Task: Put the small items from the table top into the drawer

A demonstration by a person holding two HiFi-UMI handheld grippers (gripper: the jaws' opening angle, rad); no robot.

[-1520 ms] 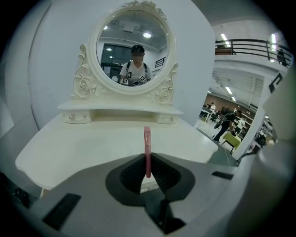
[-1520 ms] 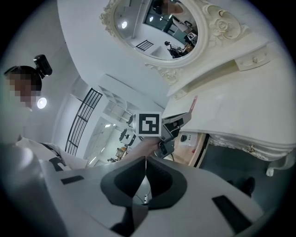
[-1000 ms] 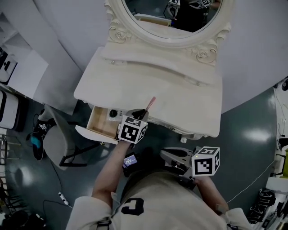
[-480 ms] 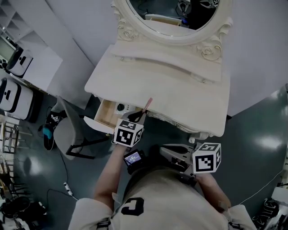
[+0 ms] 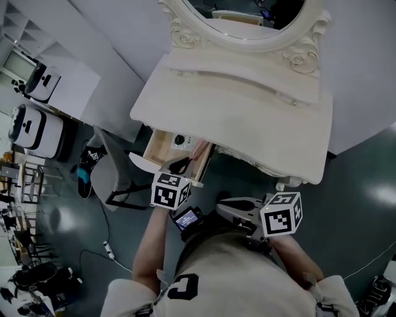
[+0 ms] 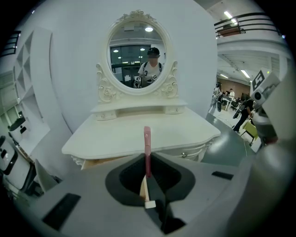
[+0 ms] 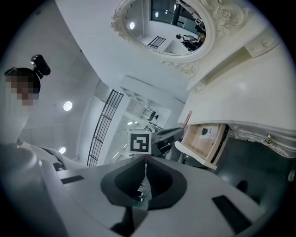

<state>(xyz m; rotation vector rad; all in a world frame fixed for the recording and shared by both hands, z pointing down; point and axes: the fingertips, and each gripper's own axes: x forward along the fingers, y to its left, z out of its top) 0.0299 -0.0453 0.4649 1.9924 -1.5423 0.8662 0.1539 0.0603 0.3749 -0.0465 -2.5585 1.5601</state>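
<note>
My left gripper (image 5: 184, 164) is shut on a slim pink stick (image 5: 199, 150) and hangs over the right part of the open wooden drawer (image 5: 161, 147) at the white dressing table's (image 5: 247, 117) front left. In the left gripper view the pink stick (image 6: 147, 143) stands up from between the jaws, before the table top (image 6: 138, 129). A small white item with a black round part (image 5: 180, 140) lies in the drawer. My right gripper (image 5: 224, 203) is shut on nothing, low in front of the table, pointing left. Its view shows the drawer (image 7: 203, 141) and the pink stick (image 7: 187, 118).
An oval mirror (image 5: 247, 18) with a carved frame stands at the table's back, above a low raised shelf (image 5: 241, 83). A grey chair (image 5: 105, 179) stands left of the drawer. White machines (image 5: 37, 124) and cables (image 5: 108, 251) occupy the floor at the left.
My left gripper has carried the pink stick from the table's front edge leftward to over the open drawer. The right gripper has barely moved.
</note>
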